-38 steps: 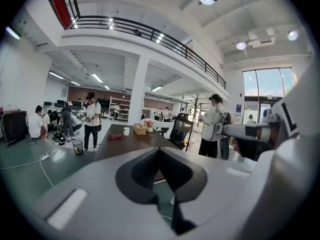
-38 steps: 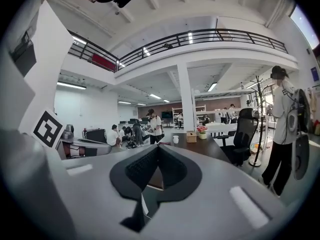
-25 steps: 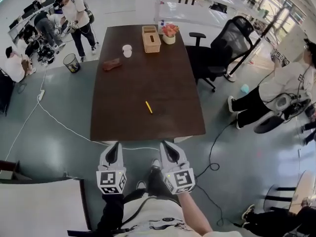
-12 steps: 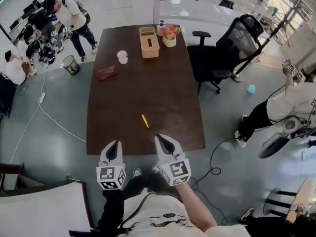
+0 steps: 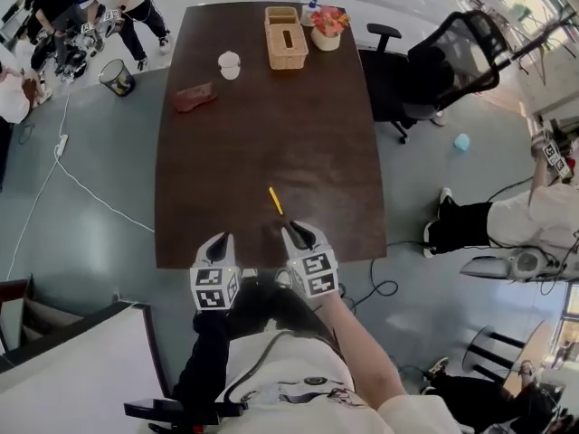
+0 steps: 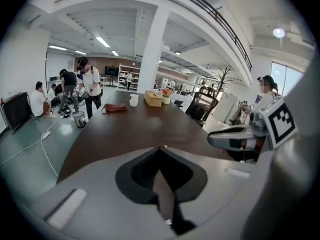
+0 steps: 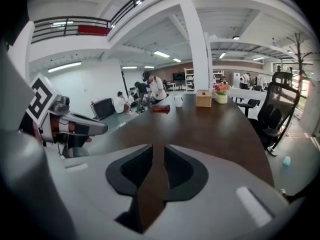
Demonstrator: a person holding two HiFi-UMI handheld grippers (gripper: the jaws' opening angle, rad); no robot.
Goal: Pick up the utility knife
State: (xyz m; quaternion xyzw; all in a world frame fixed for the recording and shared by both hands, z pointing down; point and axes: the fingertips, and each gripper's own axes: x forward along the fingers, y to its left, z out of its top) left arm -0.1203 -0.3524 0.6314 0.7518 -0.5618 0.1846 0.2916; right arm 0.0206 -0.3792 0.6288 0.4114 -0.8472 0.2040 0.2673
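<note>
The utility knife point(image 5: 274, 201), slim and yellow, lies on the dark brown table point(image 5: 226, 170) near its front edge. My right gripper point(image 5: 296, 231) hovers over that edge, just short of the knife and slightly right of it. Its jaws have just been opening and stand a little apart with nothing between them point(image 7: 156, 146). My left gripper point(image 5: 222, 239) is at the table's front edge, left of the knife, its tips meeting point(image 6: 160, 149). In the left gripper view a speck of the yellow knife point(image 6: 165, 146) shows just above the tips. The knife does not show in the right gripper view.
At the table's far end stand a wicker tissue box point(image 5: 286, 36), a flower pot point(image 5: 327, 23) and a white cup point(image 5: 230, 64); a reddish-brown cloth point(image 5: 194, 97) lies to the left. A black office chair point(image 5: 434, 70) stands on the right. People work at far left.
Both grippers have come forward and down from in front of the table to its near edge, closer to the knife. The right jaws have parted.
</note>
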